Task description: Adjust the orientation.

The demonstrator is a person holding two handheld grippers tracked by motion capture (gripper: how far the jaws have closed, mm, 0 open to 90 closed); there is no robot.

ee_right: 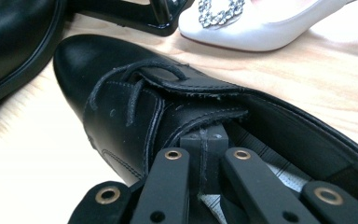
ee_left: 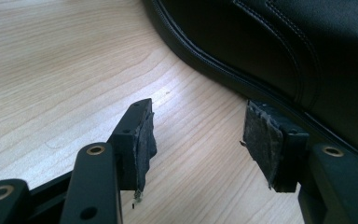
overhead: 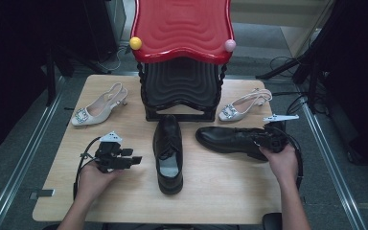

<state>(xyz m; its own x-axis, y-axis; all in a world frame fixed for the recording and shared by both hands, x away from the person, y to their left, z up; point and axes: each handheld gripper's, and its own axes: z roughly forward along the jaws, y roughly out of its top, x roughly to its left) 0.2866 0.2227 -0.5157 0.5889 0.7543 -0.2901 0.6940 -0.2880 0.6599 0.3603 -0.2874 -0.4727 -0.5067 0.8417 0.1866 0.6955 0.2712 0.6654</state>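
Fingers pressed together on the right gripper [ee_right: 204, 140], tips inside the black shoe [ee_right: 135, 98] lying sideways at the table's right; left gripper [ee_left: 198, 140] spread wide, empty, just beside the upright black shoe [overhead: 168, 148]; white heels [overhead: 243, 107] behind

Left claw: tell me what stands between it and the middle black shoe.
Nothing visible does. The left claw is open, and only bare table lies between it and the middle black shoe, whose side is close beside one pad.
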